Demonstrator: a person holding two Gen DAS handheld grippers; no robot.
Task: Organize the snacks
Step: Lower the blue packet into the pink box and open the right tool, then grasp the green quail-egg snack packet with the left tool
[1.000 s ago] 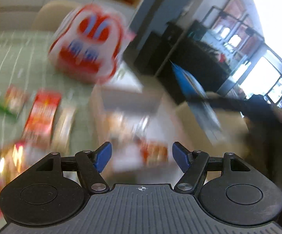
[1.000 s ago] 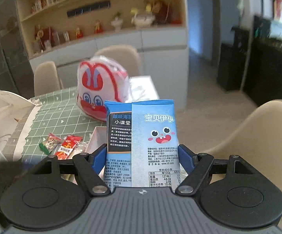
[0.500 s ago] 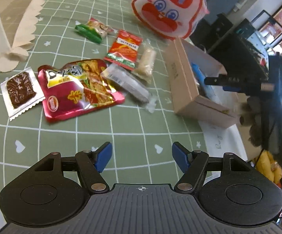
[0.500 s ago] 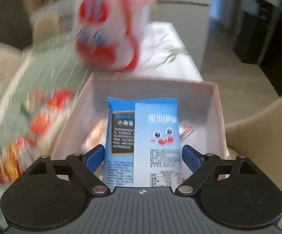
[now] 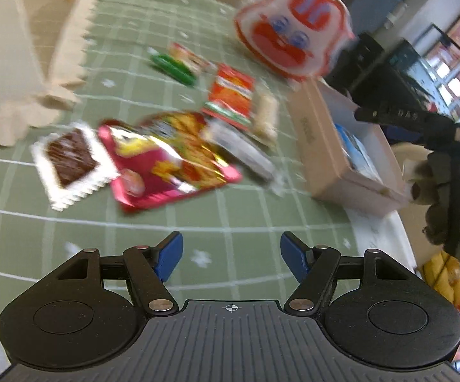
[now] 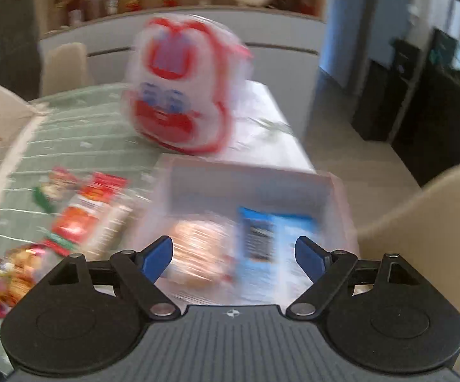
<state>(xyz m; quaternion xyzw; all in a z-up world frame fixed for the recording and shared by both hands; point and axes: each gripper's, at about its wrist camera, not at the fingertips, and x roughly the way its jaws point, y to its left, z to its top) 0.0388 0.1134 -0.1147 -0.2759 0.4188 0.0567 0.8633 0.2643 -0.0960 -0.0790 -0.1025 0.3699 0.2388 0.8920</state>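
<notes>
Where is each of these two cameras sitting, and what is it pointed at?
Left wrist: on the left gripper, looking down along its open blue fingers at loose snack packets on the green tablecloth; the other gripper's black arm shows at right.
Right wrist: on the right gripper, open above the box, looking toward the shelves.
Both views share the box, its blue packet and the red-and-white bunny bag.

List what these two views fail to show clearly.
- Print on the blue packet in the box: right wrist view, motion blur.
- The orange snack beside it: smeared, kind unreadable.
- Box contents in the left wrist view: mostly hidden by its near wall.
- Labels on the red packet and the chocolate bar: blurred.
- Right gripper and left gripper: both open, empty.
</notes>
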